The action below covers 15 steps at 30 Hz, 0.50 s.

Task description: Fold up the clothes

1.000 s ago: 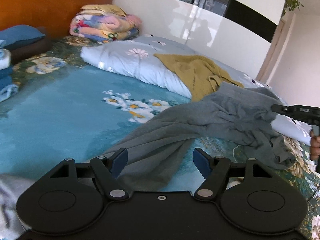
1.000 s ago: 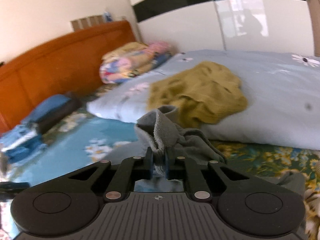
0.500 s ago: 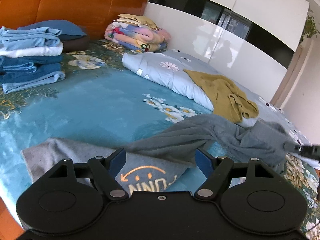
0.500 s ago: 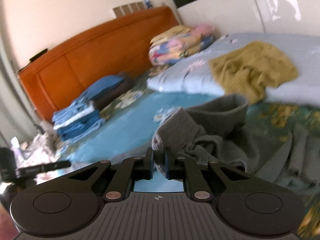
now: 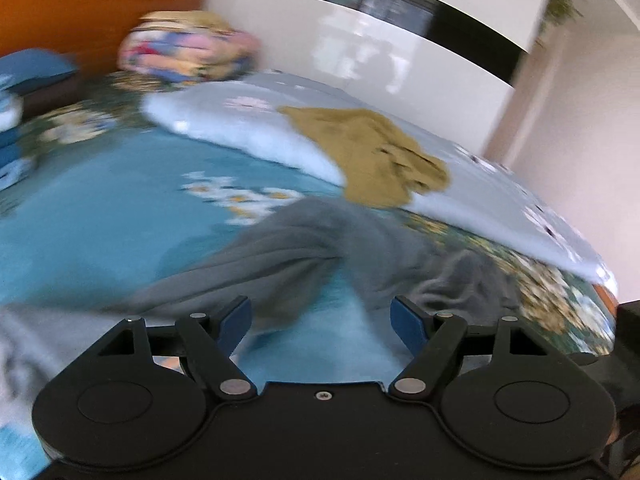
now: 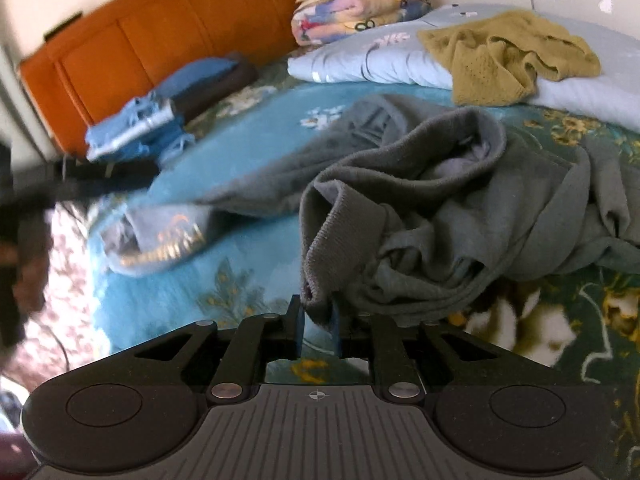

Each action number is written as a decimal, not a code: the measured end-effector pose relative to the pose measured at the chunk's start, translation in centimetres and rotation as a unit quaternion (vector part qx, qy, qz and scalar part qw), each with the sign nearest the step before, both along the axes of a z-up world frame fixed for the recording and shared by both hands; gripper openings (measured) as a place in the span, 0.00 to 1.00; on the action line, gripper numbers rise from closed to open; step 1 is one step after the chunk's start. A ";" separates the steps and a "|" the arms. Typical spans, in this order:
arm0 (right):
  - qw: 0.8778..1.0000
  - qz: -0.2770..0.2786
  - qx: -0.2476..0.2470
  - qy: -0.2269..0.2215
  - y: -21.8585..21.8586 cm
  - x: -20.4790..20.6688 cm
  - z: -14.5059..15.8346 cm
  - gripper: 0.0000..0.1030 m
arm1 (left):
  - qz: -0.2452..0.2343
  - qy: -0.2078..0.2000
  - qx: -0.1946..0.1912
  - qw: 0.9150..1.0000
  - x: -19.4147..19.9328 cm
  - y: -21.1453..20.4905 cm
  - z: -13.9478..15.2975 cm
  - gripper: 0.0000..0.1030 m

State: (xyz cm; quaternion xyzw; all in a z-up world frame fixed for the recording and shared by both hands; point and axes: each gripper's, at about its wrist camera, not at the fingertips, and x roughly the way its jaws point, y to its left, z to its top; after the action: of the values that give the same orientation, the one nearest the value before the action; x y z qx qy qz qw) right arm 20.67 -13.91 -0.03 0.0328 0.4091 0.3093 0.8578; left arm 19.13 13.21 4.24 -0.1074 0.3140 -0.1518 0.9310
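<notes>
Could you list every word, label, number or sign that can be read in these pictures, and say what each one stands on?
Orange lettering with a curved mark above it on the grey garment: too blurred and creased to read.
Dark mark like "8" on the folded floral blanket: may only be pattern; cannot tell.
Small crosshair sign, no letters, on the body of the right hand-held gripper.
Left wrist view: too blurred; nothing readable.

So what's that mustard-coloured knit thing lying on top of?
The mustard knit lies crumpled on a pale blue floral duvet, its lower edge hanging towards the teal bedspread. The duvet beneath it is covered.
</notes>
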 end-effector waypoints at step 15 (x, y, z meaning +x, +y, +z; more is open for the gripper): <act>0.999 -0.019 -0.031 -0.036 -4.7 -1.6 -0.9 0.39 | -0.161 0.024 0.097 0.982 10.7 -14.9 -3.3 0.73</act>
State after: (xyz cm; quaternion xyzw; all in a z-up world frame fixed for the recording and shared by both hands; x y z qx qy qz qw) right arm 19.02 -18.58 -0.92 0.0028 0.3863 0.2812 0.8784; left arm 29.83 -1.71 0.98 0.0319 0.3626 -0.2664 0.8925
